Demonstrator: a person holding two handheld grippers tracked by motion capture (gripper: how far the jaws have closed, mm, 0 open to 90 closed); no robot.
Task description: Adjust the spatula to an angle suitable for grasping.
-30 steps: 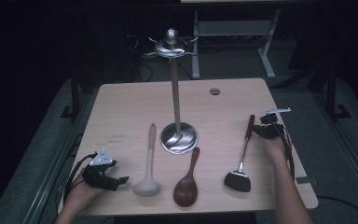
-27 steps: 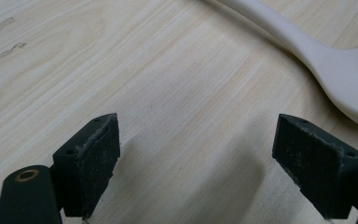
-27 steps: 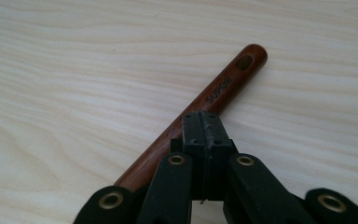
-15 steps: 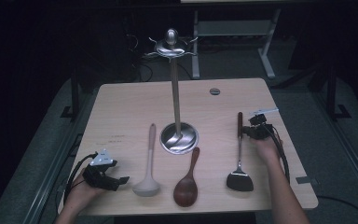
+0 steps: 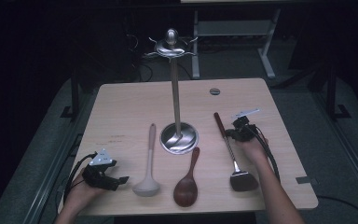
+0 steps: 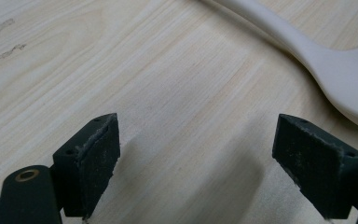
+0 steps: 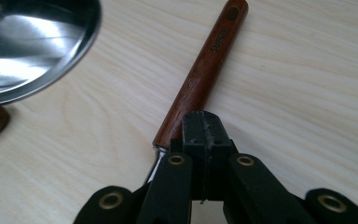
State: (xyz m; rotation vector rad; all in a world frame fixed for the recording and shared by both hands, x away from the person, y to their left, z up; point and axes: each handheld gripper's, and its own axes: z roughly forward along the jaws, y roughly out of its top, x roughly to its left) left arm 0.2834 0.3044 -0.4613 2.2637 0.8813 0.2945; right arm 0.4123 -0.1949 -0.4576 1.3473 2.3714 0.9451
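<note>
A spatula [image 5: 233,156] with a reddish wooden handle [image 7: 205,74] and a dark head lies on the wooden table [image 5: 130,102], right of the stand. My right gripper [image 5: 229,135] is shut with nothing between its jaws. Its closed tips [image 7: 207,128] rest against the right side of the handle, near where it meets the metal shaft. My left gripper [image 5: 121,180] lies low at the table's front left. It is open [image 6: 200,154] over bare wood, just left of a white ladle [image 5: 148,163] whose bowl [image 6: 345,70] lies beyond the jaws.
A tall metal utensil stand [image 5: 175,93] with hooks at its top rises mid-table; its shiny base [image 7: 28,42] lies close left of the spatula handle. A dark wooden spoon [image 5: 189,179] lies between ladle and spatula. A small round cap [image 5: 215,91] sits in the table's far edge.
My right gripper has moved left toward the stand. The spatula's handle has swung left with it while the head stayed near the front. The left gripper has stayed still.
</note>
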